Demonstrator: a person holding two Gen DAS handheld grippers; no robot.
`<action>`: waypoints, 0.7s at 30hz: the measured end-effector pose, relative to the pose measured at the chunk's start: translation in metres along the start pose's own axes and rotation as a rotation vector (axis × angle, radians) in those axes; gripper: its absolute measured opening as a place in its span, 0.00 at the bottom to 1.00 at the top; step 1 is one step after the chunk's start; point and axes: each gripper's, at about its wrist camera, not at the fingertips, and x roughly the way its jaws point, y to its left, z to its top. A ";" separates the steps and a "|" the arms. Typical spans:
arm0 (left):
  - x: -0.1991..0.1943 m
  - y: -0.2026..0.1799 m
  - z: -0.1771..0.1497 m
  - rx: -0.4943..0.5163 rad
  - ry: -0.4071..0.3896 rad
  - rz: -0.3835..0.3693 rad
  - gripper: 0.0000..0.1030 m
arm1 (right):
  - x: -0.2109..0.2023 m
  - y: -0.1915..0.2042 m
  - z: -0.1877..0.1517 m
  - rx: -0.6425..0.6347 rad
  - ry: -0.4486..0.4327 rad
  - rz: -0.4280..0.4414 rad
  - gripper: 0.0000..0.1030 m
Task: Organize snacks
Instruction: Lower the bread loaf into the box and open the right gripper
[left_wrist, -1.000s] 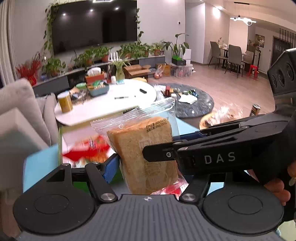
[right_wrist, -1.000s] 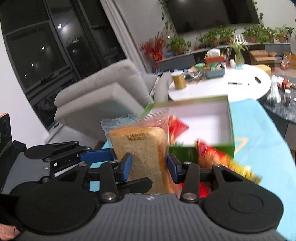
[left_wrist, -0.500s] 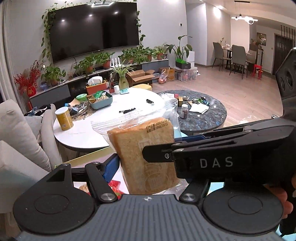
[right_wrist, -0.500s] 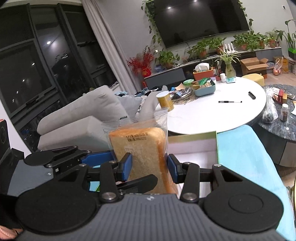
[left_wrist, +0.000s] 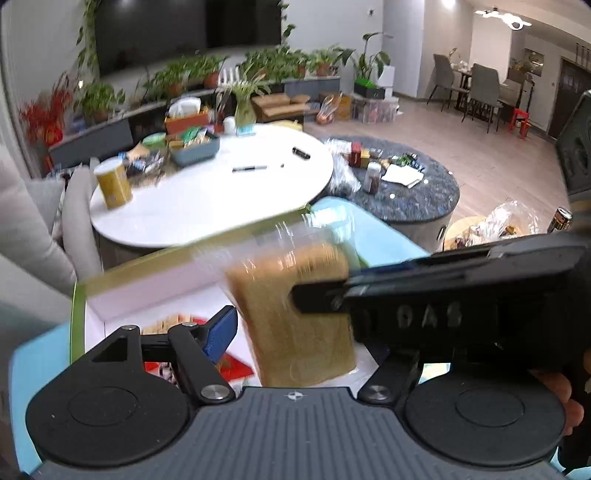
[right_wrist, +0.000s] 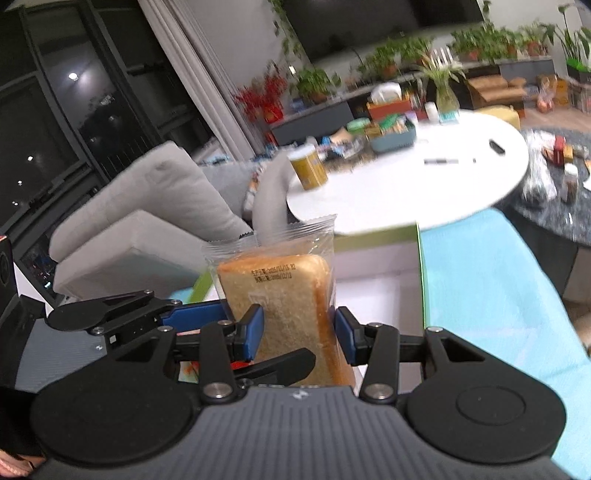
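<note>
Since half a second ago the view has been tipped downward again, and the green-rimmed box (left_wrist: 155, 258), almost out of frame then, is brought back under the bread. The right gripper (right_wrist: 299, 334) is pressed against both sides of the packaged bread slice (right_wrist: 284, 295), its blue pads (right_wrist: 255, 332) pinching the lower half. In the left wrist view, the left gripper (left_wrist: 295, 328) is seen around the same packet (left_wrist: 295, 317); one blue pad (left_wrist: 221, 328) stands apart from the bread and the other finger is hidden behind the right tool, so whether it grips cannot be told.

The step in hand is judged to be the carrying of the bread to the box. A lowering into the white interior, beside the red packets (left_wrist: 232, 365) lying there, is called for next, followed by a release.

The bread is held upright above the box's near edge. It is a thick golden slice sealed in clear film, with a printed date near the top crust and a crimped flap above.
</note>
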 end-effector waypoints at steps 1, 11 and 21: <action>-0.003 0.001 -0.003 -0.005 0.002 0.009 0.68 | -0.001 -0.001 -0.001 0.004 -0.003 -0.019 0.57; -0.040 0.009 -0.016 -0.053 -0.043 0.059 0.73 | -0.042 0.007 -0.005 -0.026 -0.060 -0.028 0.57; -0.082 -0.012 -0.050 -0.048 -0.057 0.031 0.76 | -0.080 0.019 -0.033 -0.057 -0.045 0.008 0.57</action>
